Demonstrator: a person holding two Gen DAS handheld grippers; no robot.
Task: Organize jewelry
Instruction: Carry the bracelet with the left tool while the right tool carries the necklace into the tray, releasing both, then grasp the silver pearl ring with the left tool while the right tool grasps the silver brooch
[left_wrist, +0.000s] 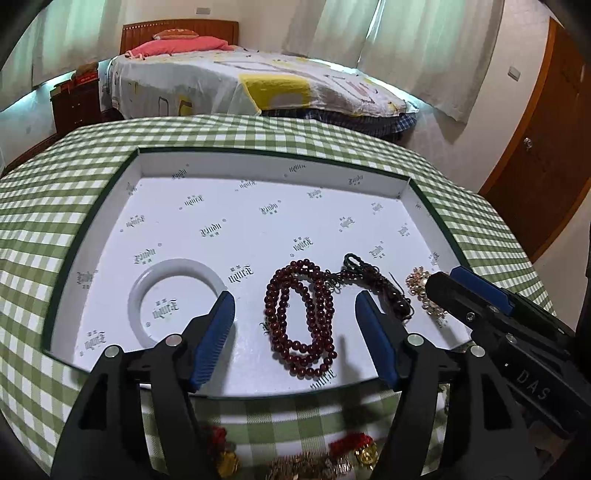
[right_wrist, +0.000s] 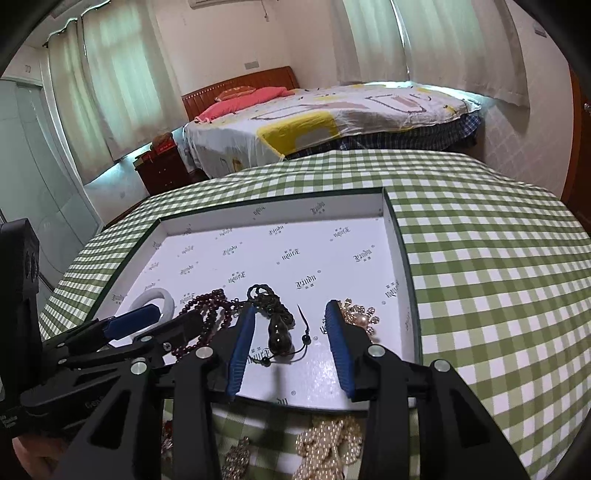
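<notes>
so both grippers hang wide open and empty, left gripper (left_wrist: 295, 317) straddling the red beads (left_wrist: 301, 317), right gripper (right_wrist: 290, 339) around the dark pendant (right_wrist: 279, 332), probably just parked in the tray (left_wrist: 258, 162).

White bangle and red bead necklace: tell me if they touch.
Apart. The left wrist view shows bare tray floor between the white bangle and the red bead necklace.

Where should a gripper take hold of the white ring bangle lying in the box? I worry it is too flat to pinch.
Grip the white ring bangle across one band of its rim, coming from above: one finger in the open centre, one outside. It lies flat on the shallow white box floor, so a sideways approach finds little to catch. The open left gripper is nearest.
</notes>
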